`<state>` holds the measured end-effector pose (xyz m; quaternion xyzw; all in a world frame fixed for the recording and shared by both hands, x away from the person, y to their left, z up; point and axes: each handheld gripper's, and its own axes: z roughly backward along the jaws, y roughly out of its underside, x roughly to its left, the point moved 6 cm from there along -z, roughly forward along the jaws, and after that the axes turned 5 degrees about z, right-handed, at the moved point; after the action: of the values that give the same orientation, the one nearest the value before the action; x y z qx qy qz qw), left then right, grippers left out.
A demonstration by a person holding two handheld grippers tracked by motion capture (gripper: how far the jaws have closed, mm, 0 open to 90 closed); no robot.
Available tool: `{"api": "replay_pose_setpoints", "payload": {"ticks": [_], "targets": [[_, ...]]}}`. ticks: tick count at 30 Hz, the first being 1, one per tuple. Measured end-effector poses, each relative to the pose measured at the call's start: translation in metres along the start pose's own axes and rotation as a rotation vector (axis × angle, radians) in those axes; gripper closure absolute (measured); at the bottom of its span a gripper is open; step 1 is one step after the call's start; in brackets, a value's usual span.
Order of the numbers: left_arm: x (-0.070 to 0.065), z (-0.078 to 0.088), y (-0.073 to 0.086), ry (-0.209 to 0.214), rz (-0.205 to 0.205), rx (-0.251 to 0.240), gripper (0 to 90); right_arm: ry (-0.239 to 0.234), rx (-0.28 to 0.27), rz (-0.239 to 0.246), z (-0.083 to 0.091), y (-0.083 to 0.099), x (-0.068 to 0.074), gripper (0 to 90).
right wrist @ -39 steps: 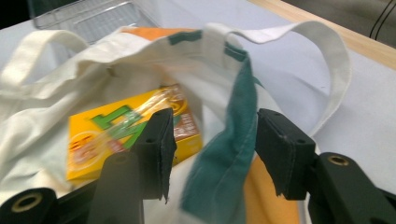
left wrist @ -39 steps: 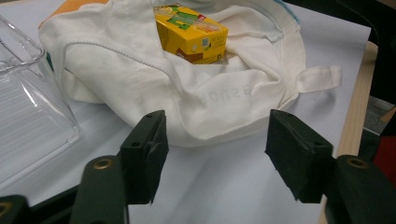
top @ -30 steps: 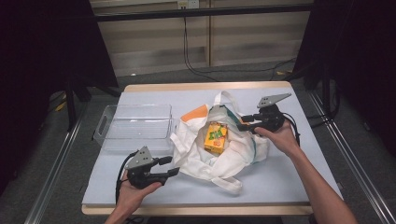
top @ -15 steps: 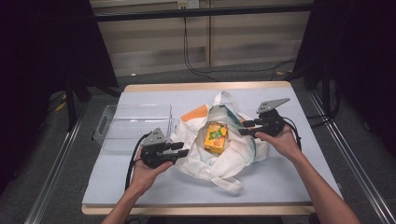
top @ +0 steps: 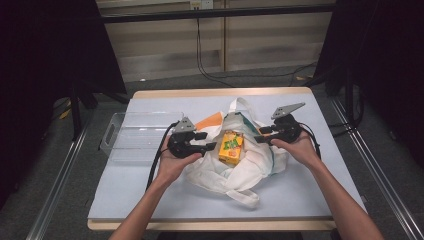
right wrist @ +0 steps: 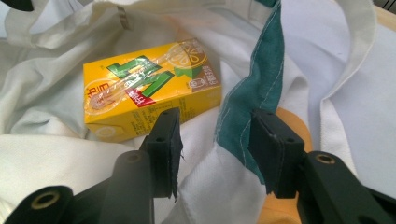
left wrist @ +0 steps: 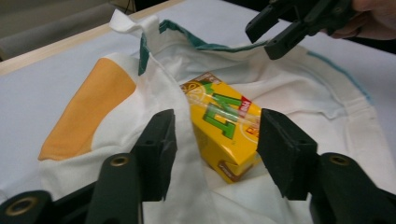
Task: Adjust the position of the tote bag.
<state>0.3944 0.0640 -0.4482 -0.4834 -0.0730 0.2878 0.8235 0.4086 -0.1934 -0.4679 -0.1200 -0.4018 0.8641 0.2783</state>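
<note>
Centrally on the table (top: 150, 200), a white cloth bag (top: 240, 170) lay crumpled, with a yellow juice carton (top: 231, 147) resting on it at the bag's opening. The left gripper (top: 207, 145) sat at the bag's left edge, pointing at the carton; its jaws had just been opening and stood partly apart, the carton's near end and a fold of cloth between them, neither pad seen pressing on it. The right gripper (top: 264, 135) was at the bag's right side, jaws about half open around the green-trimmed rim (right wrist: 254, 93) of the bag; whether the pads gripped the cloth could not be told. A clear plastic tray (top: 135, 137) stood near the table's left edge.
</note>
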Motion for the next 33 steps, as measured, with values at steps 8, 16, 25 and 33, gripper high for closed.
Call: {"api": "replay_pose_setpoints", "payload": {"ticks": [8,16,25,33], "targets": [[0.013,-0.025,0.0,-0.08,-0.025,0.081,39.1,0.003,0.024,0.005,-0.007,-0.001,-0.003,70.2],[0.018,-0.03,0.003,-0.045,-0.015,0.118,30.7,0.013,0.027,-0.019,-0.004,0.002,-0.012,74.8],[0.028,-0.03,0.003,-0.126,-0.018,0.161,58.1,0.015,0.044,-0.005,-0.007,0.003,-0.01,79.9],[0.043,-0.028,-0.012,-0.156,0.056,0.157,66.9,0.057,0.034,-0.02,0.006,0.006,-0.025,86.3]]}}
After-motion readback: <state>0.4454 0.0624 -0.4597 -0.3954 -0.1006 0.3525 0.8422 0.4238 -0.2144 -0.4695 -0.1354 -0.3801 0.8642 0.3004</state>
